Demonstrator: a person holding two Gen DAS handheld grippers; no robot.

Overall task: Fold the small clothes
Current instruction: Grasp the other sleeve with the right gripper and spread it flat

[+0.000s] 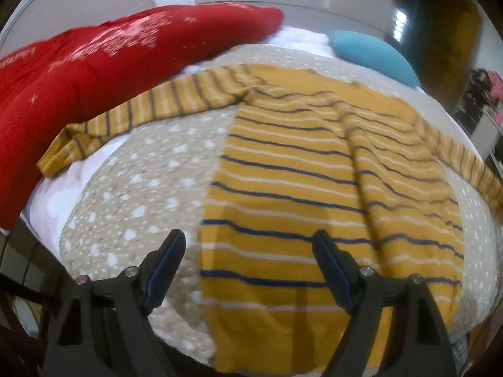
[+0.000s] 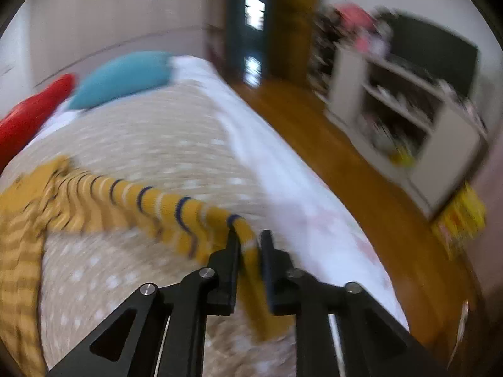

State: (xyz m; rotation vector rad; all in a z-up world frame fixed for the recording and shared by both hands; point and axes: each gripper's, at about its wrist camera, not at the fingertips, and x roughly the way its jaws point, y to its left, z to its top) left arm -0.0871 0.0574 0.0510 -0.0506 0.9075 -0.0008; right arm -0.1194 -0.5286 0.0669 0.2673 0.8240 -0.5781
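Left wrist view shows our left gripper (image 1: 248, 245) spread wide, holding nothing, over the striped mustard shirt (image 1: 314, 169) lying flat on the dotted bedspread (image 1: 141, 176). Our right gripper (image 2: 248, 238) pinches its right sleeve (image 2: 176, 207), pulled taut.

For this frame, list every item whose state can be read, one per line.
Mustard-yellow striped long-sleeved top: spread flat on the spotted beige bedspread, unfolded, one sleeve lifted.
Right sleeve of the top: stretched off the bed, cuff between the right gripper fingers.
Right gripper: shut on the sleeve.
Left gripper: open, empty, over the hem.
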